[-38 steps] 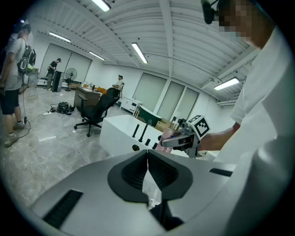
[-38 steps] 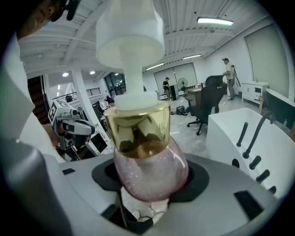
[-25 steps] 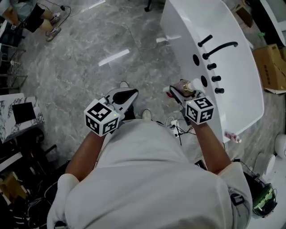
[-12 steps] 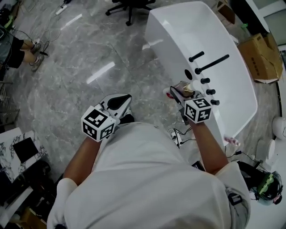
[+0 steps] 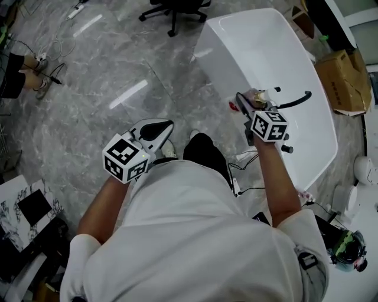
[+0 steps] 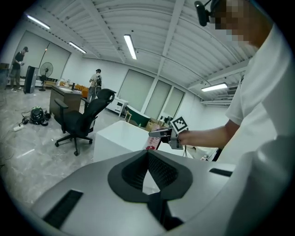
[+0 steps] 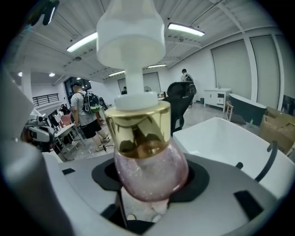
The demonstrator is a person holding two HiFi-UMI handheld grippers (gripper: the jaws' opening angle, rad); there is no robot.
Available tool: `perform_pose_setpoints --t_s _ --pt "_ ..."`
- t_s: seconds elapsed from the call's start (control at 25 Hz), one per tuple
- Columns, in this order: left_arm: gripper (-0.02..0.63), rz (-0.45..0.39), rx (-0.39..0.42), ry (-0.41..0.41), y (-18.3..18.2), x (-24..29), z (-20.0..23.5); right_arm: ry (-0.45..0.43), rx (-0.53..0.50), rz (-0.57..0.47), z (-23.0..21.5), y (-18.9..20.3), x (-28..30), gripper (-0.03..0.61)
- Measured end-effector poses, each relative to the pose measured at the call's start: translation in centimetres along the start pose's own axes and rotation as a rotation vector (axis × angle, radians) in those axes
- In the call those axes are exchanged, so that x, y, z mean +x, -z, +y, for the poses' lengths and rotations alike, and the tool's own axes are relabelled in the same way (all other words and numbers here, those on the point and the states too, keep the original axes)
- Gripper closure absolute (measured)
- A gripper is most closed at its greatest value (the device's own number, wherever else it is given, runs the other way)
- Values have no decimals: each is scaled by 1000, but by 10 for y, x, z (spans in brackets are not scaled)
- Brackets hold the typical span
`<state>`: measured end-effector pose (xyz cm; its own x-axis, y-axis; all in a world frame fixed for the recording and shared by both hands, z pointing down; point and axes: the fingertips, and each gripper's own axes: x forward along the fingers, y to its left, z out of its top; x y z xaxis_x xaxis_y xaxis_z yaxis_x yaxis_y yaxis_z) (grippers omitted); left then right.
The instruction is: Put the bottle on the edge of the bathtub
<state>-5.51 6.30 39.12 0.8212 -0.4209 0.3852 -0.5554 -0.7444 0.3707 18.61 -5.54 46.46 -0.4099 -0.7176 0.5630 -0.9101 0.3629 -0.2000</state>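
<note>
A pink glittery bottle (image 7: 150, 170) with a gold collar and a white pump top stands upright between the jaws of my right gripper (image 7: 150, 189), which is shut on its body. In the head view the right gripper (image 5: 248, 105) holds the bottle (image 5: 258, 95) over the near rim of the white bathtub (image 5: 277, 50), close to the black faucet (image 5: 295, 99). My left gripper (image 5: 155, 128) hangs over the grey floor in front of the person, shut with nothing in it. The left gripper view shows its pads closed together, with the bottle (image 6: 152, 140) and the tub (image 6: 120, 138) beyond.
Black knobs sit along the tub's rim by the faucet (image 7: 268, 159). A black office chair (image 5: 173, 8) stands beyond the tub's far end, a cardboard box (image 5: 344, 79) to its right. Cables lie on the floor at the person's feet. People stand in the background.
My right gripper has carried the bottle forward and to the right, from beside the tub to over its rim by the faucet. The left gripper has stayed about where it was.
</note>
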Motion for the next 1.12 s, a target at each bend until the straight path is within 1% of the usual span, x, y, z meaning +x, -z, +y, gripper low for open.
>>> perform_pose_setpoints --t_s 0.16,0.28,0.44,0.64,0.84,1.12 --pt "595 7 -31 -23 -7 14 29 11 4 -6 -28 -27 51 327" --pt "595 9 -55 -56 -17 25 60 24 3 -9 -54 -47 96 327" --pt "595 4 -77 -106 -47 45 97 49 -6 0 -93 -71 153 328" --pt "595 13 -89 -137 -86 79 134 79 -30 14 -143 -98 225 328" --pt "595 35 -122 -162 -106 108 161 100 -26 10 -186 -115 289 328" --pt "595 75 -175 -215 -110 131 197 111 -9 10 -222 -122 368 328"
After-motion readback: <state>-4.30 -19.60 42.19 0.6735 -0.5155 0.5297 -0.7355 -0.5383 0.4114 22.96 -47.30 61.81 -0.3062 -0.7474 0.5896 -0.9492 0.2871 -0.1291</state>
